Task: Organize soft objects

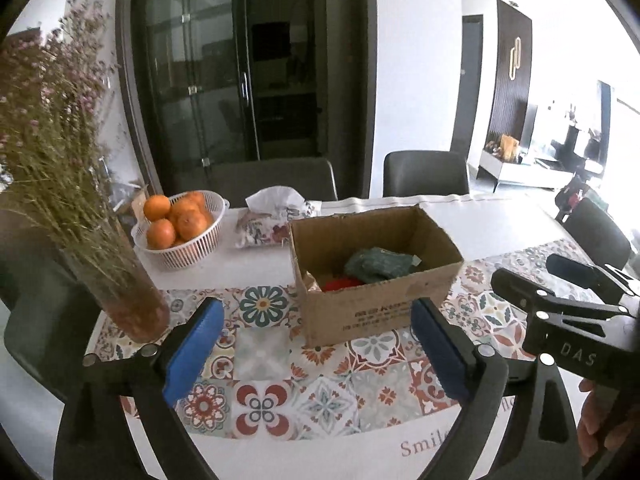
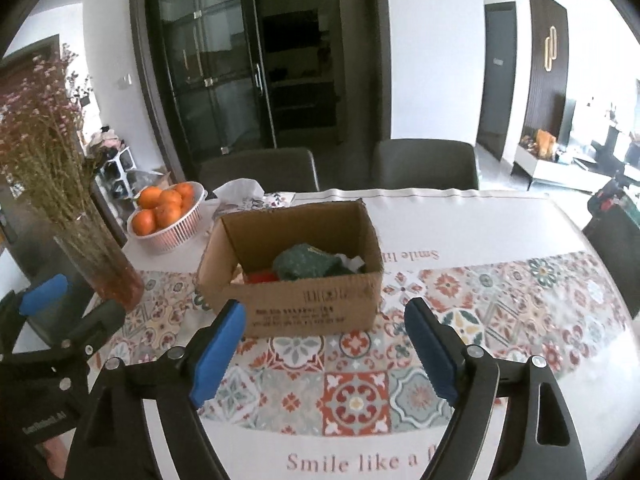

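An open cardboard box (image 1: 376,304) (image 2: 308,308) stands on the patterned tablecloth. Inside it lie a folded dark green cloth (image 1: 378,264) (image 2: 306,262) and a red soft item (image 1: 342,283) (image 2: 262,277), partly hidden by the box's front wall. My left gripper (image 1: 316,312) hangs open above the cloth in front of the box, nothing between its blue pads. My right gripper (image 2: 325,316) is open too, in front of the box and above the table, holding nothing. The right gripper (image 1: 560,276) also shows at the right edge of the left wrist view.
A glass vase of dried flowers (image 1: 116,280) (image 2: 100,264) stands at the left. Behind it sit a white basket of oranges (image 1: 180,236) (image 2: 166,220) and a floral tissue pack (image 1: 272,216). Dark chairs (image 1: 426,174) line the table's far side and right edge.
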The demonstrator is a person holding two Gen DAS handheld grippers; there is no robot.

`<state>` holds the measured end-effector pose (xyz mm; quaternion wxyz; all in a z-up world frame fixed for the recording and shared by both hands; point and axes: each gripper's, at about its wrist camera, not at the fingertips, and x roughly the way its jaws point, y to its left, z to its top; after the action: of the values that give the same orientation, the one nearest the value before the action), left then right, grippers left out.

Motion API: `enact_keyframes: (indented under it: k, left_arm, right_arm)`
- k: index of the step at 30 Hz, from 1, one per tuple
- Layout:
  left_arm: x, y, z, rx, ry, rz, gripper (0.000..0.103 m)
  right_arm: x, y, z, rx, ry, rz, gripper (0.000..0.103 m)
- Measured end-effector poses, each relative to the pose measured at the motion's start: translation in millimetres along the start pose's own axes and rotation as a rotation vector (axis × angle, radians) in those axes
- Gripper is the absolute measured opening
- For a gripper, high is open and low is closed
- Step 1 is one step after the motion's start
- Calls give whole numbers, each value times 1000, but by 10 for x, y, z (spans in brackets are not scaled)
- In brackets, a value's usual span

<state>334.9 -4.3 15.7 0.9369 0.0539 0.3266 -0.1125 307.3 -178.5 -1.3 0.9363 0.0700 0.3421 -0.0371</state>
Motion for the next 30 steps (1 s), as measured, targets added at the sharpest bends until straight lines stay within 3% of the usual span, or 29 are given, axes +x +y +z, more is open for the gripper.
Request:
enact_keyframes:
  k: [10,18,30]
  left_arm:
    - [-575,9,-320,3,-49,-50,103]
    - [-945,-67,-542,18,-99,-40,103]
    - [-1504,-314,-862,14,-164,10,103]
  right_arm:
    - [-649,74,-382,-10,-69,-52,83]
    - [-1072,33,-576,-12,-111,-81,83]
    - [-1564,-105,-898,-35,-138,-37,83]
